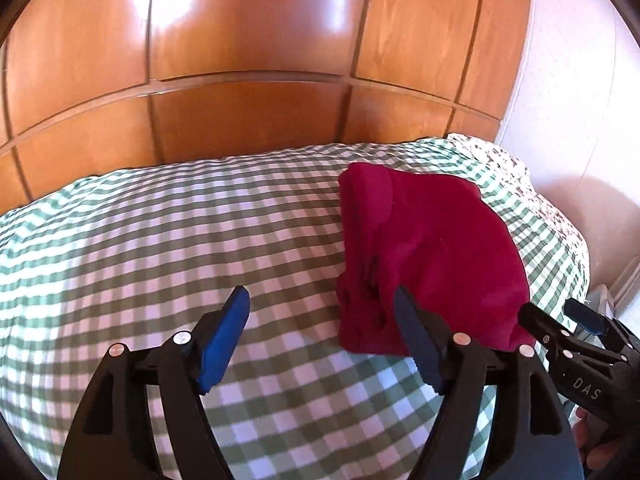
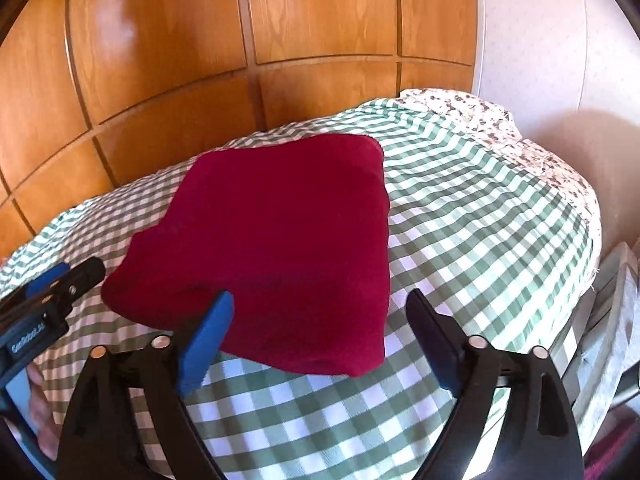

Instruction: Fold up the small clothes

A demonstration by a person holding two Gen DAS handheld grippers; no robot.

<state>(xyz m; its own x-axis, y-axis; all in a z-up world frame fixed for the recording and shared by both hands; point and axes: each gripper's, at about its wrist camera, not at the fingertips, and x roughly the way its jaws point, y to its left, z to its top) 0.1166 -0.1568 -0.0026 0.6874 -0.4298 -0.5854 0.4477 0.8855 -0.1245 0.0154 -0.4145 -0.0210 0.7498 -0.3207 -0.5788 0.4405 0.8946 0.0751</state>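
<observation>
Left tongs (image 1: pixel 322 304) and right tongs (image 2: pixel 320 304) both gape wide, holding nothing. The folded dark red fleece garment (image 2: pixel 276 240) lies on the green-checked bed cover (image 1: pixel 160 240), its underside hidden.

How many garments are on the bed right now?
1: a folded dark red garment lies on the green checked bedspread, just beyond both open grippers. Neither holds it. Anything outside these two views is unseen.

Folded red garment (image 1: pixel 432 256) on checked bedcover (image 1: pixel 200 240); left tool (image 1: pixel 322 304) open.
</observation>
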